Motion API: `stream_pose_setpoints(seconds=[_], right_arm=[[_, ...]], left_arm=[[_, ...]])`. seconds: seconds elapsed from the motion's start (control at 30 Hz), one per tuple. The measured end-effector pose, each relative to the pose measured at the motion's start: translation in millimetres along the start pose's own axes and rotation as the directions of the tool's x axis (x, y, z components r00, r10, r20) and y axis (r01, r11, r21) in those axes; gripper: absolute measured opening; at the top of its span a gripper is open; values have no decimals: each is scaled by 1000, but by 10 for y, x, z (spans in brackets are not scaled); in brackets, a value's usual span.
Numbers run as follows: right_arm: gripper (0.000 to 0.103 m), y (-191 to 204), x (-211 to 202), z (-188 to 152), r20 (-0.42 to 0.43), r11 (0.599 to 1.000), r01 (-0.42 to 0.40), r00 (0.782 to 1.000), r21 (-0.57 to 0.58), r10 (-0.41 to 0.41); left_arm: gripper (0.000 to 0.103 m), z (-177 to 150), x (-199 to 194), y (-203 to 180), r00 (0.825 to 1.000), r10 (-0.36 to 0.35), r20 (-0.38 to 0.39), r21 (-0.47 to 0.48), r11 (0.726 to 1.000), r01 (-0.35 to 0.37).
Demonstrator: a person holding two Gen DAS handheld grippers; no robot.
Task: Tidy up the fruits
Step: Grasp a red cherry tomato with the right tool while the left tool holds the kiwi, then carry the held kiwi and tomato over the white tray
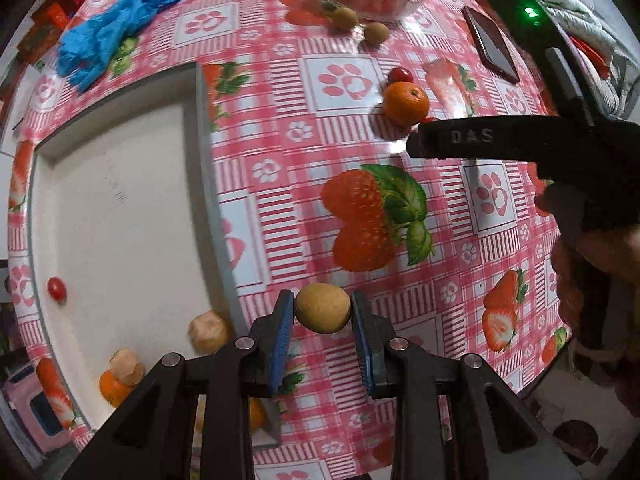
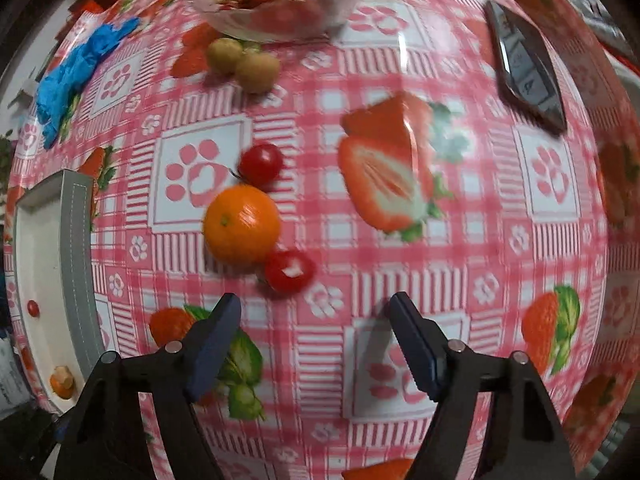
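1. The left tongs [image 1: 322, 309] are pinching a small tan round fruit [image 1: 322, 308], a pad pressed on each side, and hold it above the surface [image 1: 280, 128], just to the 3 o'clock side of the white tray [image 1: 120, 208].
2. The tray already holds a cherry tomato [image 1: 56, 289] near its 9 o'clock wall, a pale peeled-looking fruit [image 1: 209, 330] close to its 3 o'clock wall, and an orange piece with peel [image 1: 120, 376] towards 6 o'clock.
3. The step in hand looks like carrying the tan fruit to the tray. The next move for that hand would be to shift towards 9 o'clock over the tray wall, lower, and then let the pads part.
4. The right tongs [image 2: 316, 344] stand spread with nothing between them, over the checked cloth.
5. Ahead of them, at about 11 o'clock in the right wrist view, lie an orange [image 2: 241, 224] with one cherry tomato [image 2: 261, 163] touching at its 12 o'clock side and another red tomato [image 2: 289, 271] touching at 5 o'clock.
6. Two more tan fruits [image 2: 244, 65] sit further off beside the glass bowl [image 2: 280, 16] of mixed fruit.
7. The right hand's next pick is probably that near cluster; the nearest tomato calls for a gentle squeeze, since the touching orange could roll when nudged.
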State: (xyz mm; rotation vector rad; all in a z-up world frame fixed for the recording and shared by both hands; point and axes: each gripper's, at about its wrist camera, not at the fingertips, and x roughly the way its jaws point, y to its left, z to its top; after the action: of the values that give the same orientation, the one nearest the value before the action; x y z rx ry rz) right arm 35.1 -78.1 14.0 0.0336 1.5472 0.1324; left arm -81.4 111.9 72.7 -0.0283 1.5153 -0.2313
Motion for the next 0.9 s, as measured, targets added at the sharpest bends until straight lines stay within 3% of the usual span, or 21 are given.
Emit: stream_pose_setpoints(seconds=[0.17, 0.27, 0.3, 0.5, 0.9], right_arm=[[60, 219, 19, 61, 16, 999, 35, 999, -22, -35], [38, 193, 5, 91, 29, 999, 38, 999, -23, -38], [25, 178, -2, 101, 30, 999, 27, 999, -19, -26], [26, -2, -61, -18, 24, 1000, -19, 1000, -1, 19], [25, -26, -194, -897, -49, 998, -61, 997, 21, 62]], left_arm=[[30, -72, -150, 71, 1000, -2, 10, -25, 1000, 2], [30, -97, -188, 94, 1000, -1, 14, -33, 999, 2], [30, -94, -190, 85, 1000, -1, 15, -34, 999, 1], [30, -107, -222, 71, 1000, 8, 22, -27, 1000, -7], [30, -240, -231, 18, 999, 29, 19, 2, 1000, -29]])
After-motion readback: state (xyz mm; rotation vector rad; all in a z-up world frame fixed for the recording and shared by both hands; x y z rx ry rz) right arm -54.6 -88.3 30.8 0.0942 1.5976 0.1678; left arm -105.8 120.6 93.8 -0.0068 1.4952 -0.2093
